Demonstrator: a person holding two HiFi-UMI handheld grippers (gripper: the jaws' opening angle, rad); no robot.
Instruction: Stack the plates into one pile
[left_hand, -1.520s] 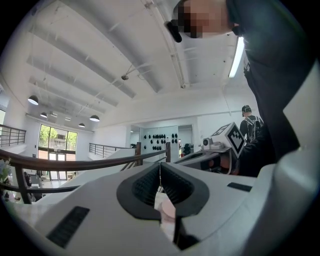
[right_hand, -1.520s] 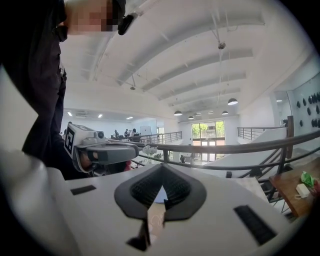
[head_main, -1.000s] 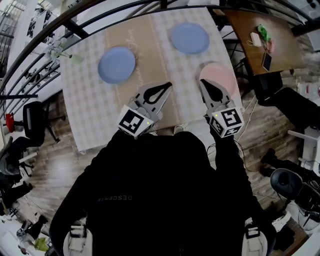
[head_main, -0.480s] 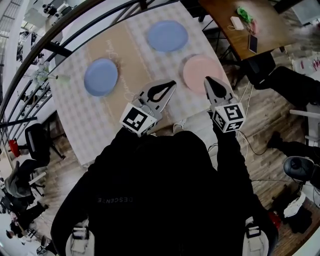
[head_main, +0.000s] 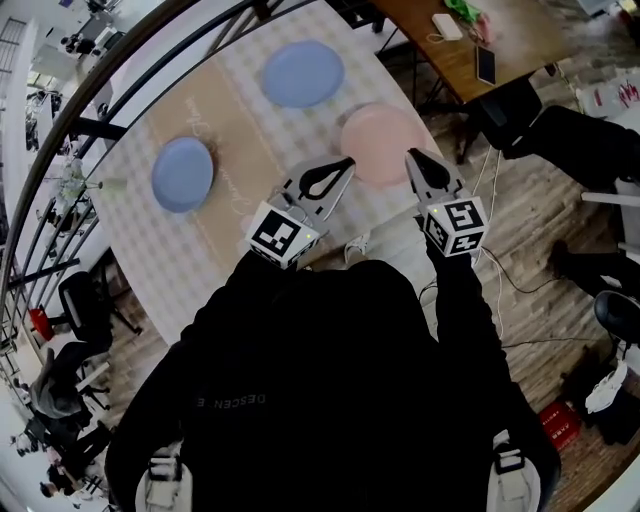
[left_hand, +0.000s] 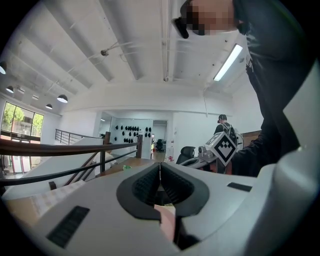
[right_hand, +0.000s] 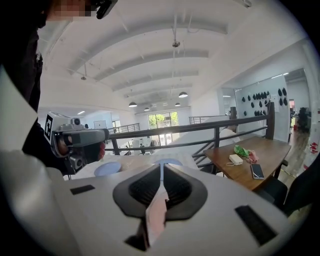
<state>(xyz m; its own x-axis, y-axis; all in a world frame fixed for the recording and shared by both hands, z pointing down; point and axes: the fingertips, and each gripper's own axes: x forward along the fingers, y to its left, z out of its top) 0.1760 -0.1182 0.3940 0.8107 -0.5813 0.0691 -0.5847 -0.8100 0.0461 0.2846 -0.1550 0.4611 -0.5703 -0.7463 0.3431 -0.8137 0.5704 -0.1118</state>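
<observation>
As plates (head_main: 303, 73) lie flat, left gripper (head_main: 344, 163) jaws meet; right gripper's (head_main: 413, 156) just parted, empty.

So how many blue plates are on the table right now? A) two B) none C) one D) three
A: the left blue plate and the far blue plate lie apart on the table; the only other one is the pink plate.

— What's the person wearing?
— A black long-sleeved top (head_main: 330, 400), small pale lettering across it.
— And the tools?
— Left tool (head_main: 343, 163), right tool (head_main: 413, 156): pale grey shells, ribbed black pads, each with a black-and-white marker cube (head_main: 283, 232).
</observation>
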